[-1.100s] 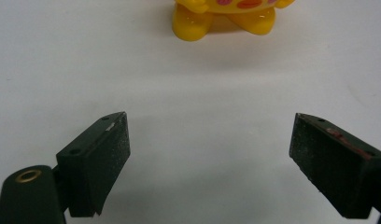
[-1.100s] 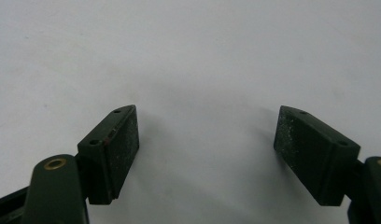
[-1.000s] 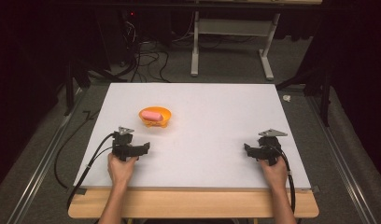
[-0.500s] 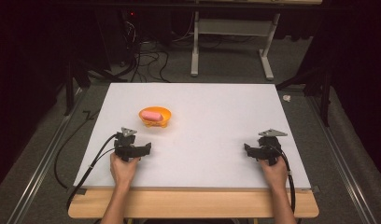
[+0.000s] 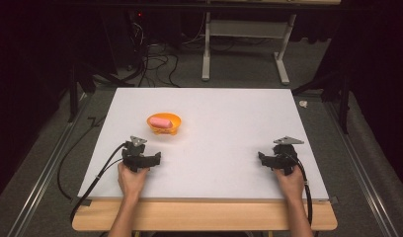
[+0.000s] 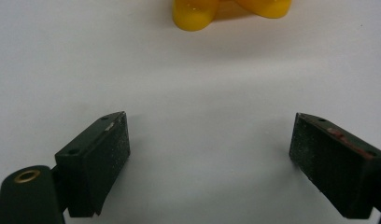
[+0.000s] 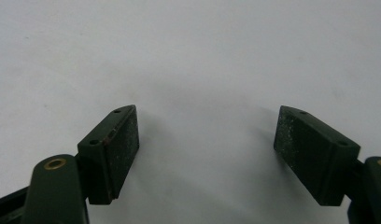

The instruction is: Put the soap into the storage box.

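Two grippers rest low on the white table (image 5: 229,113), each one held in a hand of the person, whose forearms come in from the near edge. In the high view, the left gripper (image 5: 149,159) is at the near left part of the table, and the orange bowl (image 5: 164,123) stands a little beyond it and slightly to its right, near but apart from it. One pink object (image 5: 162,121) lies inside the bowl. In the left gripper view, the two black jaws stand wide apart with only bare table between them, and the yellow-orange underside of the bowl (image 6: 230,11) is seen at the top edge, ahead of the jaws and not touching them. The right gripper (image 5: 268,159) is at the near right part of the table, well apart from the bowl. In the right gripper view, its jaws also stand wide apart, with nothing between them, and the pads (image 7: 125,144) face the plain white surface.
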Demonstrator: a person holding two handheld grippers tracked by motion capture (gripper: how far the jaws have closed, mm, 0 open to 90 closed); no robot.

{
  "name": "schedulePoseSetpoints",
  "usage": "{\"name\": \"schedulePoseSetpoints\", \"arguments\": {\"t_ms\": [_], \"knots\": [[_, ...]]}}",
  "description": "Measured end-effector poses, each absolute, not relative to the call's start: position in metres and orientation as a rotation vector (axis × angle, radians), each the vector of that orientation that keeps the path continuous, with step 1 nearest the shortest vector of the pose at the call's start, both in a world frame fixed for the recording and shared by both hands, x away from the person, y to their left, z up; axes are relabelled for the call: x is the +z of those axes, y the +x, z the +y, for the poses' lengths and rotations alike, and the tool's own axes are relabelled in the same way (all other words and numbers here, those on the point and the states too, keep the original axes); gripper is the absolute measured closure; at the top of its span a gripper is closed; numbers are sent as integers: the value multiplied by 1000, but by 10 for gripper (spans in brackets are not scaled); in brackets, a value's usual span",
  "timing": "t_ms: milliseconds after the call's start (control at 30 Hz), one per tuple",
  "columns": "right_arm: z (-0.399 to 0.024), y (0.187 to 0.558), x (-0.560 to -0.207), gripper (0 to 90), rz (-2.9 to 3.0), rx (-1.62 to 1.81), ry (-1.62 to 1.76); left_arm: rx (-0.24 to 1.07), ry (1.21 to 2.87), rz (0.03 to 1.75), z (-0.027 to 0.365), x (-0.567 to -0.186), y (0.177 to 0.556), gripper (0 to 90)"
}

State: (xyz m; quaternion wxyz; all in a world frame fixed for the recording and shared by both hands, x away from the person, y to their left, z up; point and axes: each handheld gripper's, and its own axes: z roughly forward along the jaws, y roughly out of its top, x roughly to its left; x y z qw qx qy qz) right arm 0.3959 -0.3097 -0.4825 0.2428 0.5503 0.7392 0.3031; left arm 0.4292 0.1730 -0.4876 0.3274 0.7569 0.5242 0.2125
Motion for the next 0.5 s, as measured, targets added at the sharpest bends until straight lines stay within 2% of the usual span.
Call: {"name": "schedulePoseSetpoints", "arguments": {"t_ms": [500], "knots": [[-310, 396, -482, 228, 2022, 827, 1504, 557, 1978, 1369, 173, -489, 429, 121]]}}
